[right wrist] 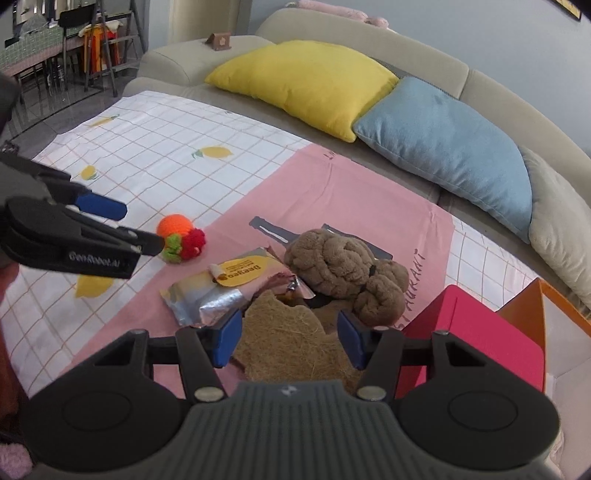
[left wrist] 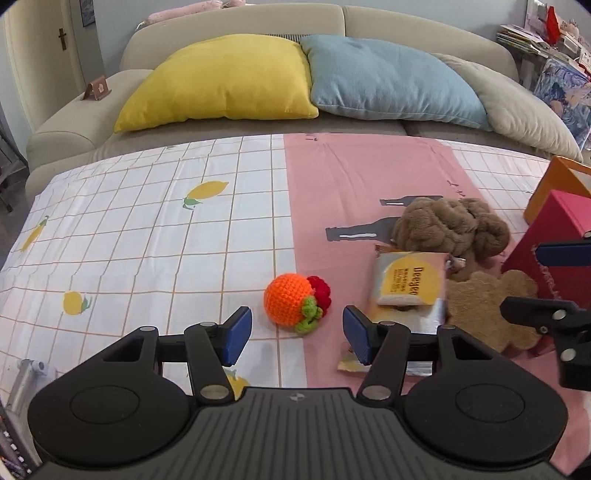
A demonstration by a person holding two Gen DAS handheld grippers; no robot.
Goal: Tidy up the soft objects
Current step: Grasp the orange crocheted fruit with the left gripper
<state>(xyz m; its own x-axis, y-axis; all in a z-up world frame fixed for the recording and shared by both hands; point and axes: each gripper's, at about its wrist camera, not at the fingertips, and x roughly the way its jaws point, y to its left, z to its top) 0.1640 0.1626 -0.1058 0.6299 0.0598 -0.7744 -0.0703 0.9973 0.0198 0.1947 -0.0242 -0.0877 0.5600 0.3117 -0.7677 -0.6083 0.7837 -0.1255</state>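
While both pairs of tongs hang open and empty over the cloth-covered bench (left wrist: 147, 229), the soft things lie just ahead of them. The left tongs (left wrist: 297, 334) stand with their blue pads apart, and the crocheted orange ball (left wrist: 290, 303), with its red knob and green leaf, sits just beyond the gap, on the seam between the white checked cloth and the pink. It looks light, springy and easy to squash, so I judge a gentle pinch across its round orange body the best hold; it may roll if nudged. The right tongs (right wrist: 290, 338) gape over the flat brown bear-shaped mat (right wrist: 291, 339), thin and floppy by its look, best taken at an edge. Beside the mat lies the silver foil packet (right wrist: 218, 291) with its yellow label, probably crinkly and slippery. Just behind, touching the packet, is the brown plush bundle (right wrist: 343, 273), bulky but yielding, best gripped on one fat fold. To the right stand a red box (right wrist: 476, 332) and an orange box (right wrist: 532, 306), likely the places for sorting. By count: one ball, one mat, one packet, one plush, two boxes. Farthest off, on the beige sofa (left wrist: 406, 22), rest three cushions, one yellow (left wrist: 221, 81), one blue (left wrist: 391, 81), one beige (left wrist: 524, 110).
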